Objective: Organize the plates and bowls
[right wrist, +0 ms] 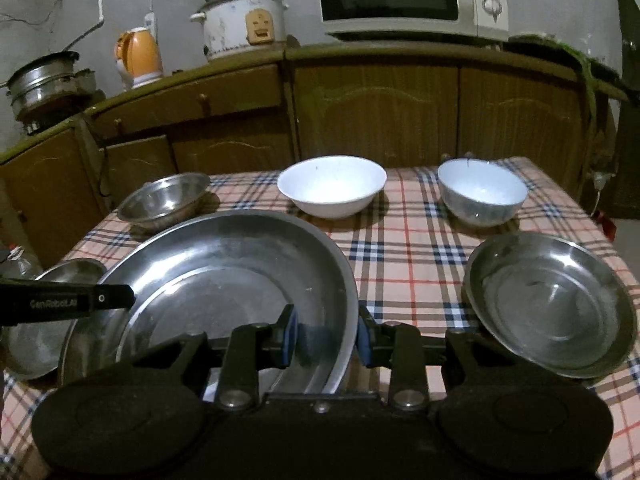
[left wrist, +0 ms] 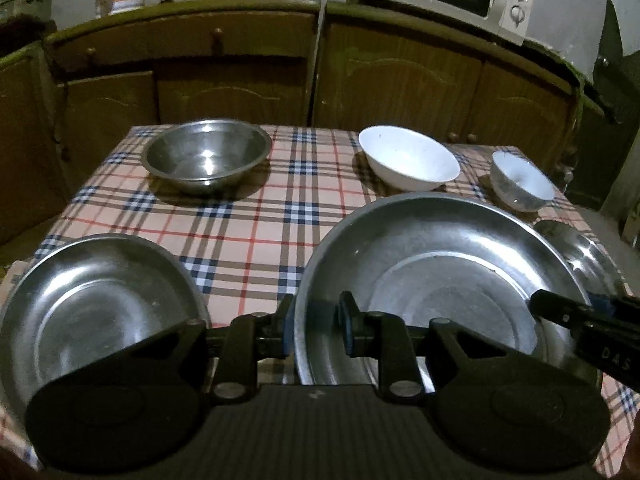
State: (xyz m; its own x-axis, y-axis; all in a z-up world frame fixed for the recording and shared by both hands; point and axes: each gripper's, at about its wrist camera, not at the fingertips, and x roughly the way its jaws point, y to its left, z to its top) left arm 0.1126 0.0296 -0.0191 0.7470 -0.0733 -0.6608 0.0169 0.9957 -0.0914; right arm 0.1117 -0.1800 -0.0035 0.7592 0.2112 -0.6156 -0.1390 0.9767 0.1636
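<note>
Lower centre of both views: left tool (left wrist: 318, 330) and right tool (right wrist: 328, 340) clamped on opposite rims of the large steel plate (left wrist: 436, 280). Lower left of left view: smaller steel plate (left wrist: 92, 304) on the checked desk (left wrist: 248, 224). Upper middle, farther back: steel bowl (left wrist: 206, 154), white bowl (left wrist: 408, 162), small white bowl (left wrist: 520, 180).

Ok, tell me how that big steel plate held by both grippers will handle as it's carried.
The large steel plate looks rigid, so it likely won't flex. Its polished rim is pinched edge-on by the left gripper and right gripper, so it may slip or pivot. Probably light, being thin metal.
</note>
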